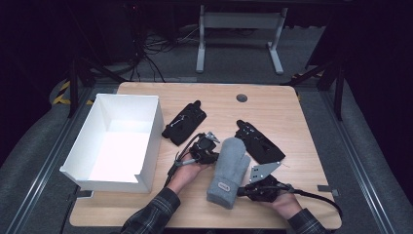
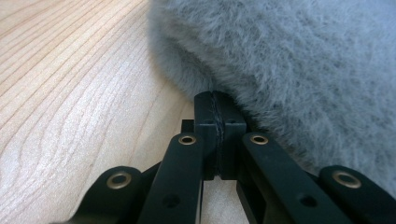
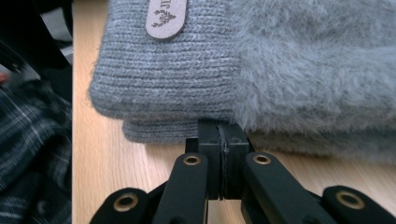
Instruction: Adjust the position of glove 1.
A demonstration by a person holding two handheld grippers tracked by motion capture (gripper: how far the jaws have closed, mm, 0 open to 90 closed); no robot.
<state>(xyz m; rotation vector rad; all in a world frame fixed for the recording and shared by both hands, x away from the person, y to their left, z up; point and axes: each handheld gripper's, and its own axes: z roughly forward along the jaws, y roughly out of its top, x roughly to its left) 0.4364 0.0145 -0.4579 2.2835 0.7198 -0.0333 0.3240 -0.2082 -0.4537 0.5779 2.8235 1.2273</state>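
While both clenched, empty grippers, left gripper (image 2: 217, 116) and right gripper (image 3: 223, 140), touch the grey mitten (image 1: 229, 170), open them, probably slightly, before pinching its edges.

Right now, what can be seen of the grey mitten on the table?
The grey mitten looks like two stacked mittens: a fuzzy, furry body, a ribbed knit cuff and a small oval tan label on the cuff. It lies flat on the wooden table, cuff toward the person, rounded tip pointing away. The left gripper, jaws shut, meets its fuzzy edge; the right gripper, also shut, meets the side where cuff and fuzz join. Neither pinches any of it.
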